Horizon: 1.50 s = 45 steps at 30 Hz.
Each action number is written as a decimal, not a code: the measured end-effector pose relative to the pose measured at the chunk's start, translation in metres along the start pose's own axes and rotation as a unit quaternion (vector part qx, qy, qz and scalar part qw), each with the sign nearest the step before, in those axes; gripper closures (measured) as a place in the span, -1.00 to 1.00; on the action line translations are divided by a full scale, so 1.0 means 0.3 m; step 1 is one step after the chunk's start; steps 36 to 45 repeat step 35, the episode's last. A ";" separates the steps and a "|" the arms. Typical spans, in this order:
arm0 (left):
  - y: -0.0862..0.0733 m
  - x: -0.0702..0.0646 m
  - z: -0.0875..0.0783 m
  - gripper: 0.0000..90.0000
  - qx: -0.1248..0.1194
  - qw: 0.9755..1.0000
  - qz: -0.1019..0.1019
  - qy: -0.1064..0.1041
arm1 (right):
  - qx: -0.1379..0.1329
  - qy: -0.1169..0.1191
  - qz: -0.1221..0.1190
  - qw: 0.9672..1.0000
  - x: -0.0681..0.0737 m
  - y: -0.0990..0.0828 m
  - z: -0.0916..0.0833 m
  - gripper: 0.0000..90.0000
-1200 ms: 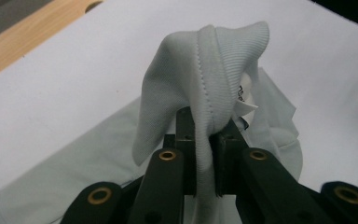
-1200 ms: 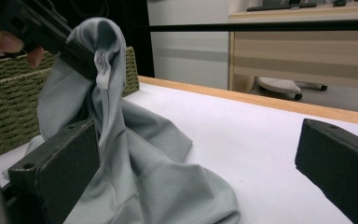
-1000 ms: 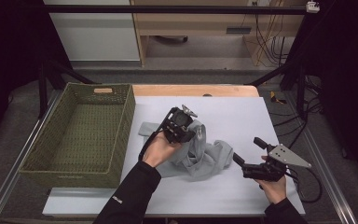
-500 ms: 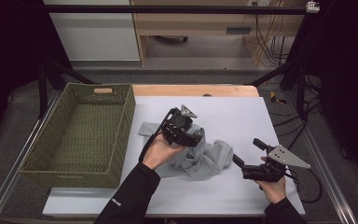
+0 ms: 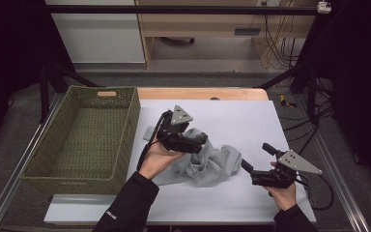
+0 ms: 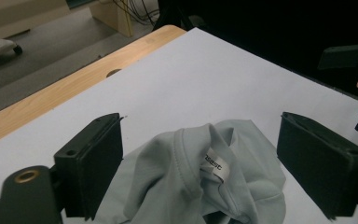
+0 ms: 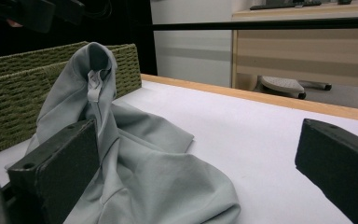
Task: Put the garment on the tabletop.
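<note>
the grey shirt lay crumpled at the centre of the high view, on the white table, with its collar and a small white label showing at the bottom middle of the left gripper view. the left gripper was over that collar, its two black jaws standing wide apart on either side of the cloth and not clamped on it; in the high view this gripper sat just left of centre, above the bunched top of the shirt, held by the person's left hand. the right gripper lay in the lower right of the high view, just beside the shirt's right edge, jaws spread apart and holding nothing; the right hand gripped it from below. in the right gripper view the shirt rose in a peak at the upper left, in front of the green woven basket. that basket filled the left of the high view, its right wall near the cloth.
</note>
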State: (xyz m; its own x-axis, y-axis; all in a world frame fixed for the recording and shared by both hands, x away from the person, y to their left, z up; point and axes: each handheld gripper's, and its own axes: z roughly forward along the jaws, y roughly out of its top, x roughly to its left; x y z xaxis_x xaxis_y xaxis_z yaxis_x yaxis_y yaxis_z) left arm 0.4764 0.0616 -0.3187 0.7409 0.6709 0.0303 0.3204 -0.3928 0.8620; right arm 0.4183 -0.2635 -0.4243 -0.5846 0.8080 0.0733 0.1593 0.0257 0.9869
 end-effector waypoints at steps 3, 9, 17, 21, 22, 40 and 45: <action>-0.036 0.007 -0.024 -0.78 -0.021 1.000 -0.006 0.002 | 0.003 -0.001 0.001 1.000 0.001 0.000 0.000 -0.99; -0.125 0.005 -0.067 -0.84 -0.066 0.998 -0.012 0.003 | 0.001 -0.003 0.001 1.000 -0.001 0.000 0.000 -0.99; -0.255 -0.006 -0.114 -0.87 -0.137 0.990 -0.034 0.003 | 0.002 0.001 0.006 1.000 0.001 -0.001 -0.001 -0.99; -0.314 0.000 -0.127 -0.88 -0.148 0.988 -0.040 0.013 | 0.002 0.001 0.001 1.000 -0.002 -0.003 -0.002 -0.99; -0.325 0.002 -0.129 -0.88 -0.151 0.987 -0.042 0.013 | 0.004 0.000 0.002 1.000 -0.002 -0.002 -0.002 -0.99; -0.392 0.022 -0.161 -0.88 -0.165 0.985 -0.046 0.017 | 0.003 0.004 0.003 1.000 0.000 -0.002 -0.003 -0.99; -0.392 0.022 -0.161 -0.88 -0.165 0.985 -0.046 0.017 | 0.003 0.004 0.003 1.000 0.000 -0.002 -0.003 -0.99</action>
